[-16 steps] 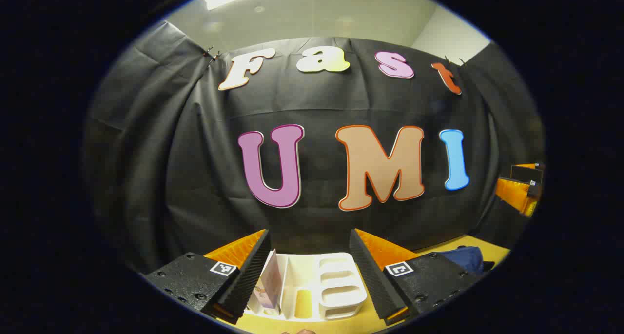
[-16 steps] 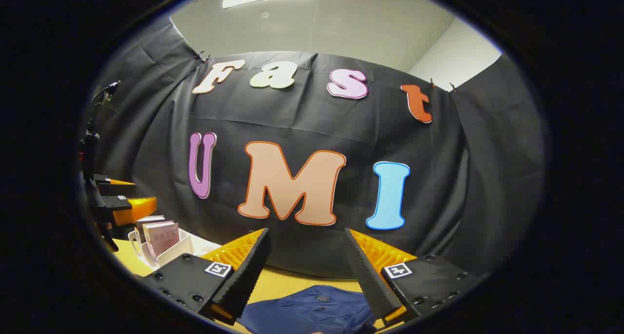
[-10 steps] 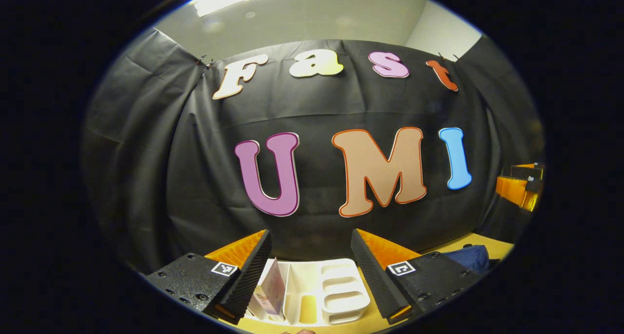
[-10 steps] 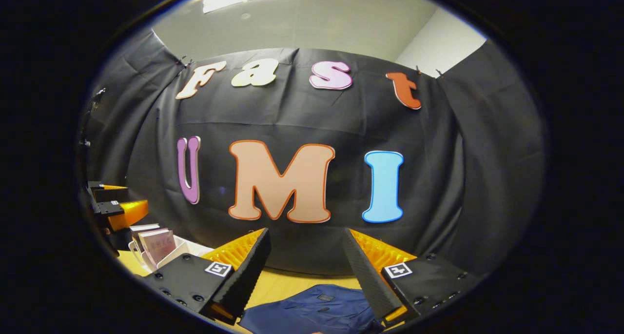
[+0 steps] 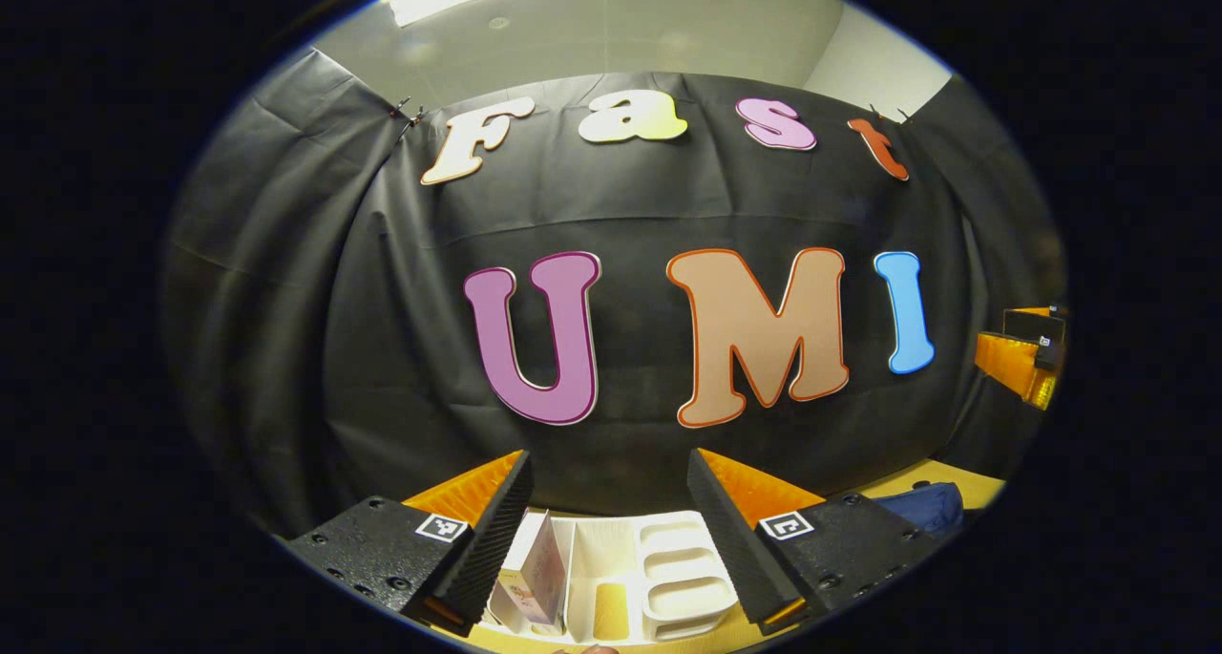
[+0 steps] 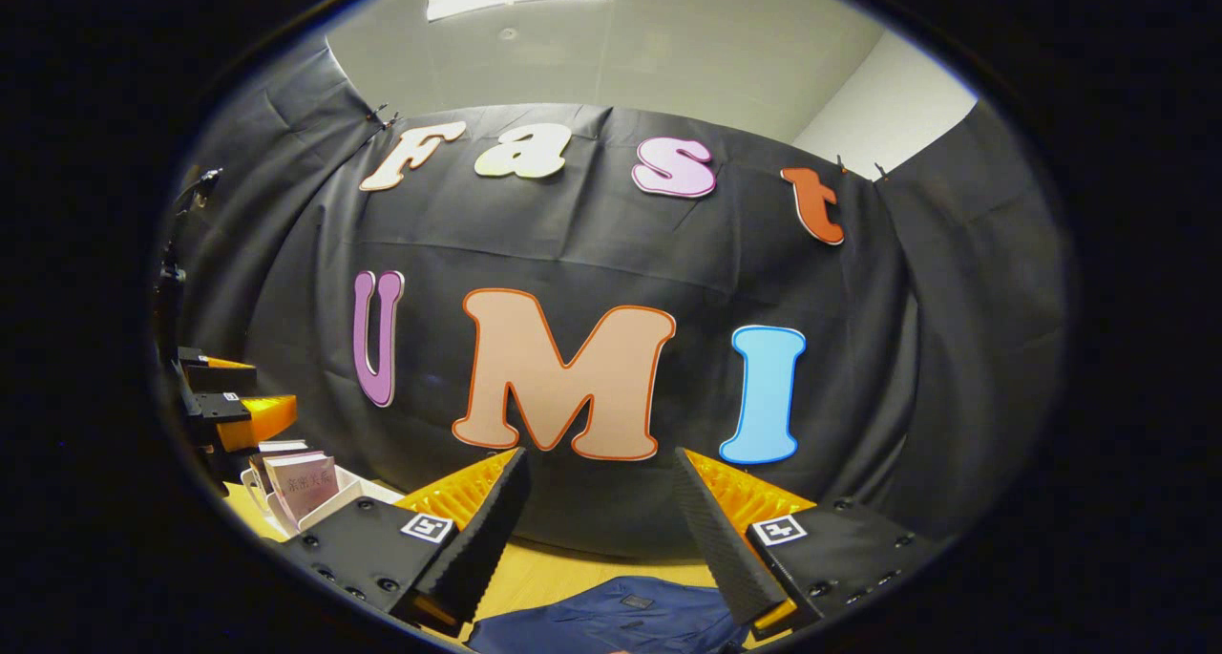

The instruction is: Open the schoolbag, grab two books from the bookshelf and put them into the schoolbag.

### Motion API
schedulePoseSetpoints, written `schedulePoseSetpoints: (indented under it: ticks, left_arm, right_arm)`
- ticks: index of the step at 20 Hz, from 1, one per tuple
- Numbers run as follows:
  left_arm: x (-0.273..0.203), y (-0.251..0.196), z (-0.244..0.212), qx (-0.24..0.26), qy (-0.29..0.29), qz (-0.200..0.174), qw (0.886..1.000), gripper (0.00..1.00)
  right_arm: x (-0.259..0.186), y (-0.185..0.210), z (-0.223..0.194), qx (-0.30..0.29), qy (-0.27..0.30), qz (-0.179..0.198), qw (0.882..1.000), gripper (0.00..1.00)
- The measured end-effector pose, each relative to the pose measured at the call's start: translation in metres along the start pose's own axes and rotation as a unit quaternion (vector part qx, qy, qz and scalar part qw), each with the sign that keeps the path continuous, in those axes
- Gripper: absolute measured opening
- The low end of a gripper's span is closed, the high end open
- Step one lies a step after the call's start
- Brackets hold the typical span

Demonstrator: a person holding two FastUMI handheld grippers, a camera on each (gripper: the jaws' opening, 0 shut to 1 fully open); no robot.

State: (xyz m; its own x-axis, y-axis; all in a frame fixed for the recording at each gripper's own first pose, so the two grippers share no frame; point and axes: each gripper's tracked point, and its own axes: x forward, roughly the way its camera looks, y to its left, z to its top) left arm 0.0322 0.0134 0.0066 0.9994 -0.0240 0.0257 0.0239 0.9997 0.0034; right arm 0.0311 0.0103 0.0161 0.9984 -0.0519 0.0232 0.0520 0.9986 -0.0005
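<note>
The bookshelf looks like smooth, faintly glossy white plastic, with paper-covered books standing in it. The schoolbag is soft matt blue cloth. It lies on a smooth, wood-look bench.

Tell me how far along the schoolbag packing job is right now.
Nothing looks done yet. The navy schoolbag lies flat on the table, apparently unopened. Books stand in the white bookshelf. In hand: nothing; the left hand-held gripper hangs open above the bookshelf, the right hand-held gripper open above the bag. Opening and both books remain.
</note>
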Motion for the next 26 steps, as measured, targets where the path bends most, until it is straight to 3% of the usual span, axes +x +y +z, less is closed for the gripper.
schedulePoseSetpoints:
  ticks: [9,15,18,20,21,24,25,26]
  left_arm:
    - [-0.009,0.010,-0.005,-0.009,0.009,0.015,1.000,0.94]
    - [-0.017,0.023,-0.004,0.006,0.011,0.034,0.999,0.94]
    - [-0.020,0.028,-0.003,0.010,0.010,0.042,0.999,0.94]
    - [-0.023,0.032,-0.003,0.010,0.008,0.046,0.999,0.94]
    - [-0.024,0.034,-0.003,0.010,0.010,0.049,0.999,0.95]
    - [-0.030,0.043,-0.006,0.015,0.013,0.059,0.998,0.95]
    - [-0.032,0.045,-0.007,0.017,0.014,0.061,0.998,0.95]
    - [-0.034,0.047,-0.008,0.018,0.014,0.064,0.998,0.95]
  right_arm:
    - [-0.004,0.005,-0.016,-0.003,0.020,0.013,1.000,1.00]
    - [-0.011,0.011,-0.040,-0.037,0.043,0.043,0.997,0.97]
    - [-0.018,0.011,-0.068,-0.087,0.071,0.056,0.992,1.00]
    - [-0.023,0.015,-0.085,-0.111,0.085,0.071,0.988,0.98]
    - [-0.025,0.018,-0.093,-0.118,0.089,0.078,0.986,0.92]
    - [-0.030,0.027,-0.109,-0.134,0.094,0.099,0.981,0.92]
    - [-0.033,0.030,-0.115,-0.141,0.098,0.108,0.979,1.00]
    - [-0.037,0.034,-0.121,-0.149,0.101,0.118,0.976,1.00]
